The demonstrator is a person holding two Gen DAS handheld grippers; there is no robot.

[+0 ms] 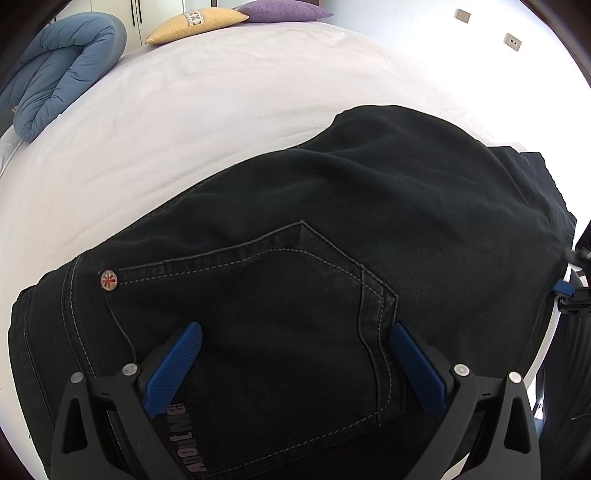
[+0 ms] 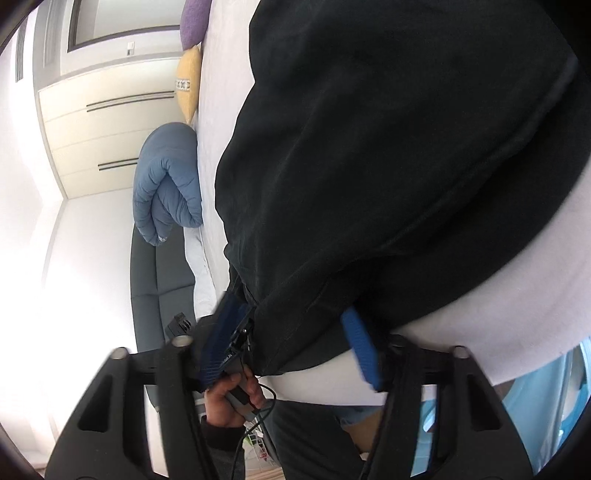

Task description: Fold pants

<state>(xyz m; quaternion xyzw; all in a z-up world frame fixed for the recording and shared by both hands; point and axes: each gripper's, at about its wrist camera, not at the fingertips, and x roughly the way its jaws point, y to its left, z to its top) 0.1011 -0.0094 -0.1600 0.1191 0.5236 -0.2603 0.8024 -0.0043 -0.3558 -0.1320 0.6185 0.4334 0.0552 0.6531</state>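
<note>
Black jeans (image 1: 314, 229) lie folded on a white bed (image 1: 207, 110), the back pocket (image 1: 266, 295) with grey stitching and a small metal rivet (image 1: 109, 280) facing up. My left gripper (image 1: 295, 354) is open, its blue pads (image 1: 173, 369) spread wide just above the pocket and waistband area. In the right wrist view the same jeans (image 2: 388, 147) fill the frame. My right gripper (image 2: 291, 343) is open at the jeans' near edge, the fabric edge lying between its blue pads (image 2: 360, 347); the view is rolled sideways.
A rolled blue duvet (image 1: 62, 70) lies at the bed's far left. A yellow pillow (image 1: 195, 24) and a purple pillow (image 1: 284, 11) sit at the head. A dark sofa (image 2: 162, 280) and wardrobe doors (image 2: 110, 122) stand beside the bed.
</note>
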